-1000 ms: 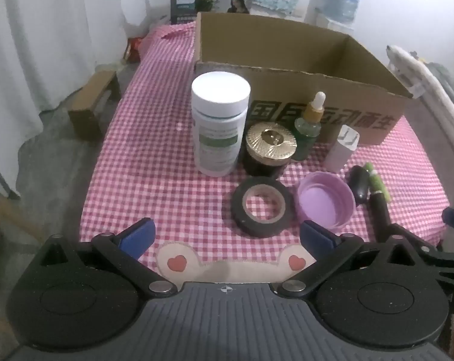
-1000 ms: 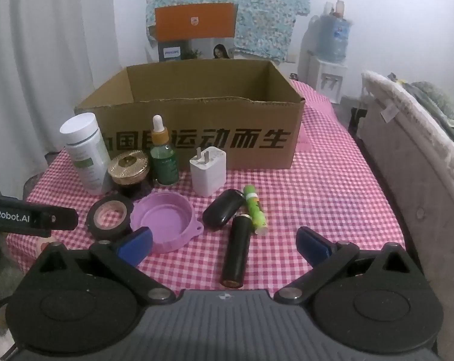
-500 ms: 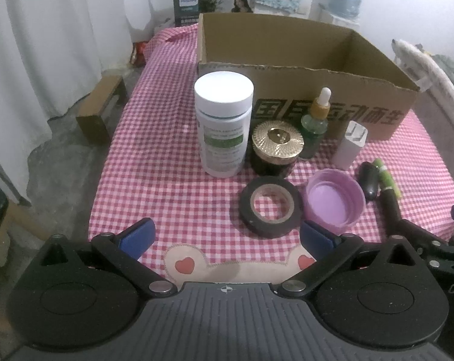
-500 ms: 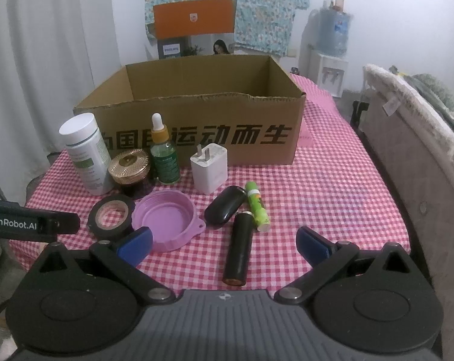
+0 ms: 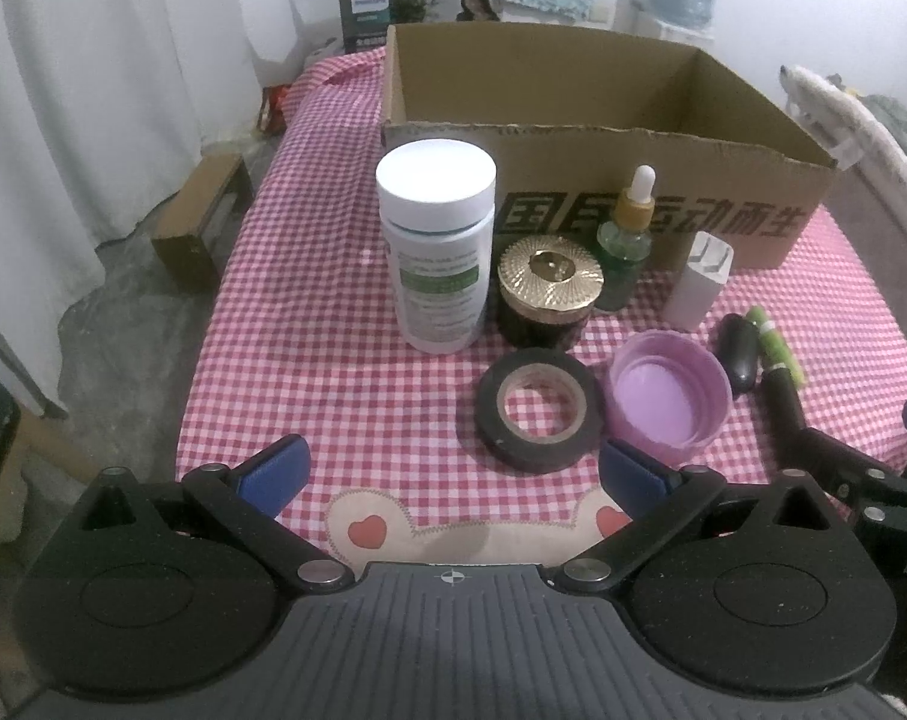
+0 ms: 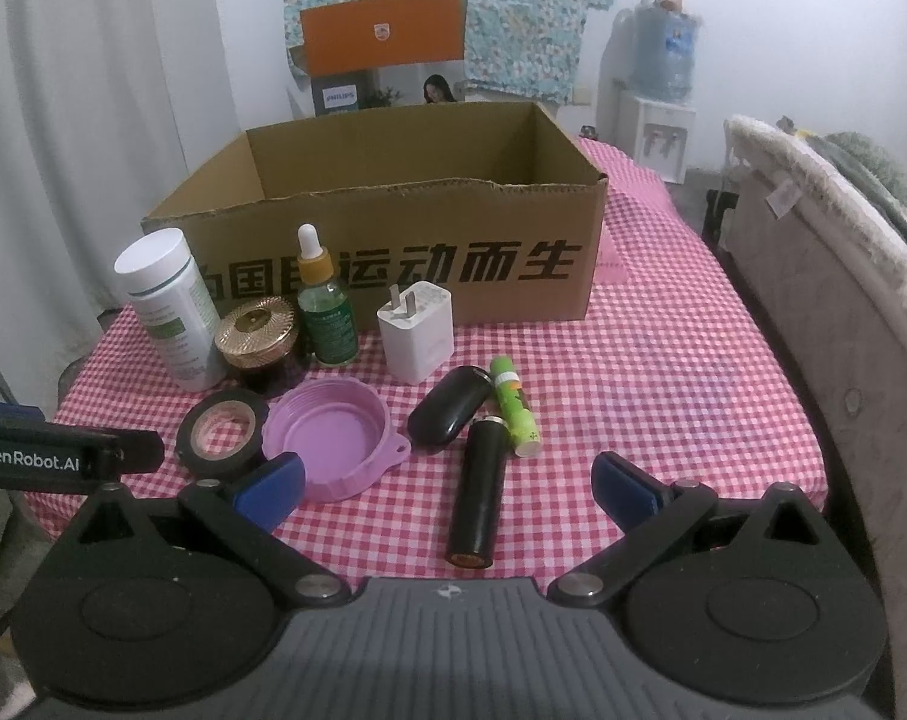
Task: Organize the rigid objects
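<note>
Both claws are held wide apart and empty at the near table edge: the left claw (image 5: 453, 471) before the black tape roll (image 5: 539, 418), the right claw (image 6: 447, 489) before the black tube (image 6: 478, 489). Beyond these, a purple lid (image 6: 327, 443), green lip balm (image 6: 514, 406), white charger (image 6: 416, 335), dropper bottle (image 6: 325, 315), gold-lidded jar (image 5: 549, 295) and white pill bottle (image 5: 436, 243) are seen. Farthest stands the open cardboard box (image 6: 453, 264).
</note>
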